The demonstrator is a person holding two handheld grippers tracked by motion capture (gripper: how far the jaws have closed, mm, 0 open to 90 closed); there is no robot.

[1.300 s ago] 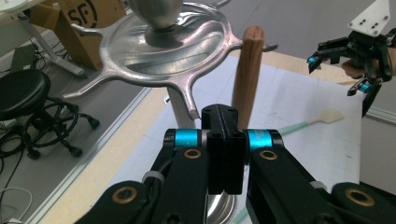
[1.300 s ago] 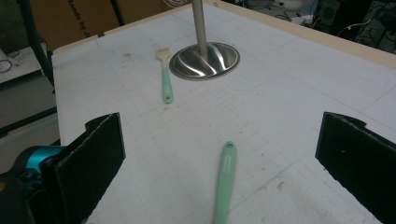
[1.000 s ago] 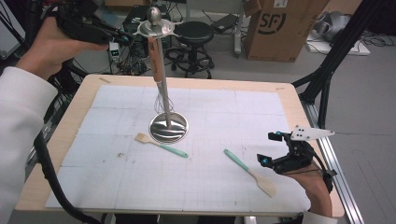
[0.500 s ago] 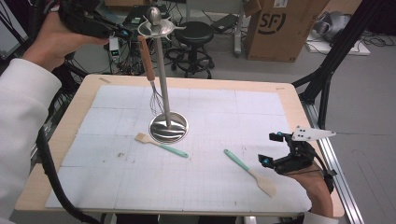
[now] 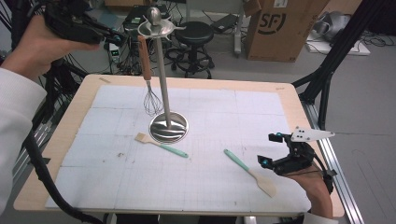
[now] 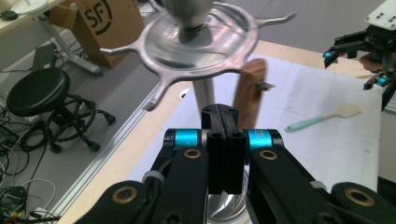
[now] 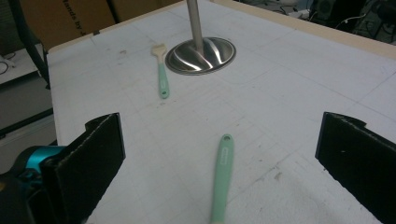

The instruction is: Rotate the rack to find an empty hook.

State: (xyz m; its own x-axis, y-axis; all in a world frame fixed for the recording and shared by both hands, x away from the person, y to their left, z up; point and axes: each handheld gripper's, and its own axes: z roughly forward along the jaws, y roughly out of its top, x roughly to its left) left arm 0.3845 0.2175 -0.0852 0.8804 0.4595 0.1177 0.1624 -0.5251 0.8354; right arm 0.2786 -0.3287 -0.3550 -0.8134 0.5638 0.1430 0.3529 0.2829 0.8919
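Right gripper view puts our wide-open, empty right gripper (image 7: pixel 219 154) astride the green spatula (image 7: pixel 221 179) near the table's (image 5: pixel 289 100) right edge. We lower squarely over its handle before closing. Our left gripper (image 6: pixel 224 149) is shut, empty.

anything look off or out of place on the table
Nothing is spilled or broken. The whisk hangs from the utensil stand as it should, but the spatula and the small brush lie loose and askew on the mat, not hung up. The mat has a few small dark specks.

The left claw (image 5: pixel 105 36) has drawn back leftward from the rack (image 5: pixel 156 29), apparently empty.
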